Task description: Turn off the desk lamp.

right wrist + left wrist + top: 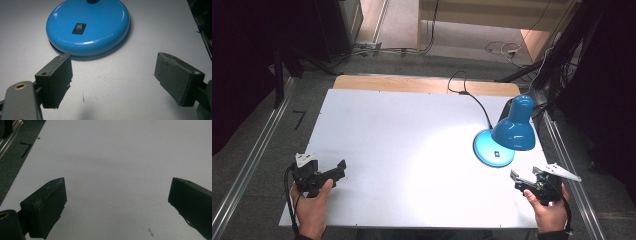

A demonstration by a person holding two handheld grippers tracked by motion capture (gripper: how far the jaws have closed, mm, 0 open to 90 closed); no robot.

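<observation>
Two hands come in from the bottom edge of the high view, each gripping a black tool. At about 7 o'clock on the white table (412, 150), the left hand (313, 207) holds the left gripper (343, 169), which points toward 2 o'clock. Its own view shows the left gripper (117, 192) with jaws spread wide and nothing between them, just bare white tabletop with a few tiny dark specks. Dark floor with a short black tape mark (25, 148) shows at 10 o'clock in that view.

At about 5 o'clock on the table, the right hand (549, 212) holds the right gripper (515, 181), pointing toward 10 o'clock, a grey three-cornered plate on its top. Seen from its own camera, the right gripper (113, 68) is likewise released, jaws wide apart and empty, hovering over the table surface.

A blue desk lamp (514, 127) stands at roughly 3 o'clock on the table, its shade tilted downward over its round base (492, 150) and casting a bright patch toward the table's middle. In the right gripper view the base (100, 27) lies at 12 o'clock, near the jaw tips but apart from them, with a black rocker switch (79, 28) on its top. The lamp's black cord (472, 97) runs away toward 12 o'clock, over the table's far wooden edge.
</observation>
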